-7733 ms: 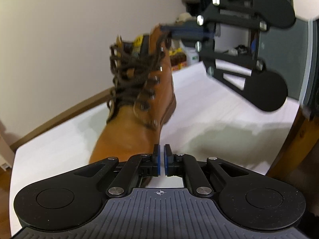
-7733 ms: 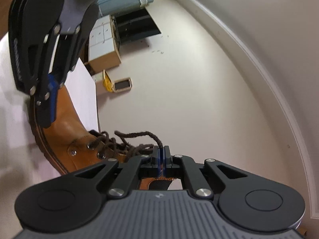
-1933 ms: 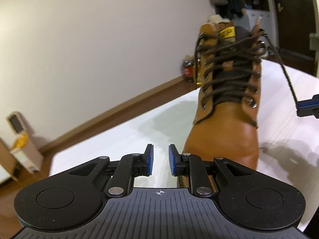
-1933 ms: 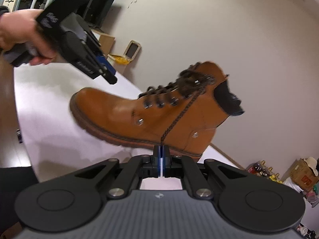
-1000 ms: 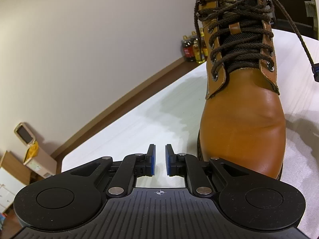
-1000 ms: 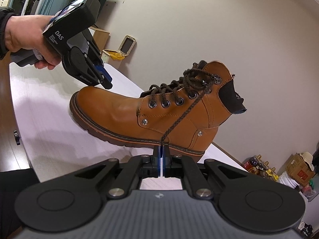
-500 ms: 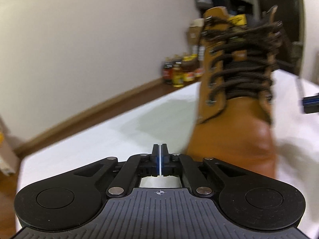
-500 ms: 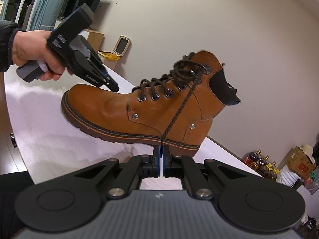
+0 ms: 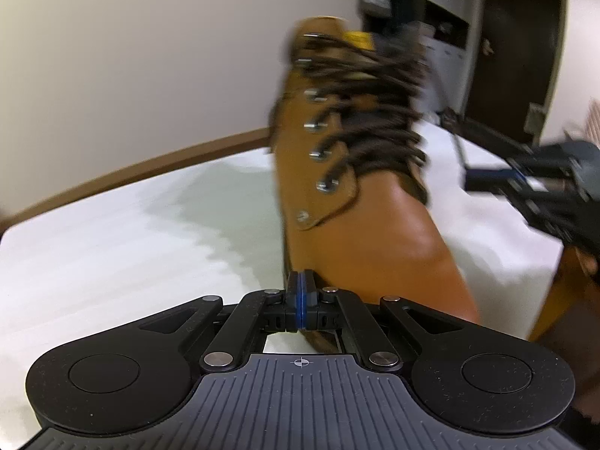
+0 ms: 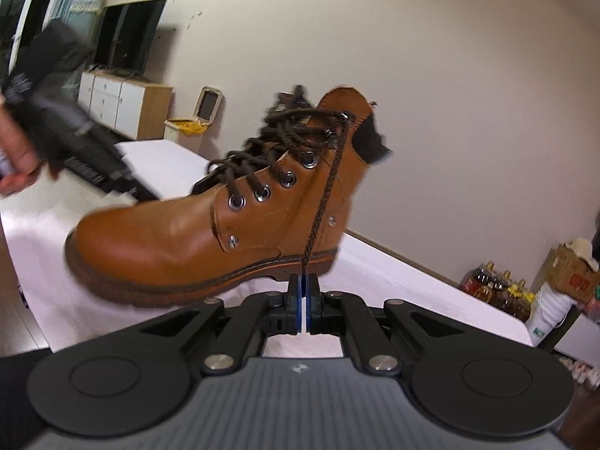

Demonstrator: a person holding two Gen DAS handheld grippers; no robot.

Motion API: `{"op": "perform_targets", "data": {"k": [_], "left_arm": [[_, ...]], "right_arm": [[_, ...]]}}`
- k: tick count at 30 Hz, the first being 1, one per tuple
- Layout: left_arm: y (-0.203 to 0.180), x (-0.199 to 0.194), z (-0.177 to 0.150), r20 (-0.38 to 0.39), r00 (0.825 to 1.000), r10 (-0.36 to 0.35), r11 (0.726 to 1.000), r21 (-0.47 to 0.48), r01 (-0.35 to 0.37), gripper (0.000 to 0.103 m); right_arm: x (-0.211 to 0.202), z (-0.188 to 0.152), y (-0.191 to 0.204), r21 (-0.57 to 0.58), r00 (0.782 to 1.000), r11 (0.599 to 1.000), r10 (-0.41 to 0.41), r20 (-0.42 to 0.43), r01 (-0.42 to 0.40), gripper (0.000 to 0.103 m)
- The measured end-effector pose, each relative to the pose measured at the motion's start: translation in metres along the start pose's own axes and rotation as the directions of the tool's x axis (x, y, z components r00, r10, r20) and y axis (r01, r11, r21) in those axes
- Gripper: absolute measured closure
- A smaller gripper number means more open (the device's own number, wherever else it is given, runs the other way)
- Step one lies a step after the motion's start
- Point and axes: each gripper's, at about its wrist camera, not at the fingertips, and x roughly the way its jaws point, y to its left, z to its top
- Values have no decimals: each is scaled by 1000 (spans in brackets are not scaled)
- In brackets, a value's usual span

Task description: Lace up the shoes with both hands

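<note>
While the tan boot (image 10: 210, 232) is sitting on the white table (image 10: 412, 285), the right gripper (image 10: 304, 292) is pinching one dark lace (image 10: 322, 202) just beside the boot's heel, jaws pressed together on the lace end, which is running taut up to the top eyelet. Left gripper (image 9: 299, 292) is sitting at the boot's toe, jaws together with nothing between them. Left wrist view is smearing badly (laces (image 9: 367, 112) hard to make out there). A hand (image 10: 18, 161) beyond the toe is showing blurred and cut off by the frame edge.
</note>
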Motion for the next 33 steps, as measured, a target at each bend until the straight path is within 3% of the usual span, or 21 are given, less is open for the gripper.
{"op": "perform_targets", "data": {"k": [9,11,17,30,33], "left_arm": [[-22,-10,9,-31,999,-26,999,24,27,102],[-15,-22,20,-18,1000,-24,999,23,25,86],[9,-26,51,153,987,44,996,70,-55,79],[15,5,69,198,979,46,936,334,-111,79],[15,5,73,196,980,40,925,363,-110,86]], "right_arm": [[-3,-8,-15,60,1000,998,14,-7,-14,101],[-2,-10,-18,67,1000,998,18,-14,-17,100],[4,-8,-26,122,1000,993,3,-6,-2,97],[12,6,-42,137,1000,990,-28,14,25,94],[16,15,-45,137,999,990,-24,39,18,93]]}}
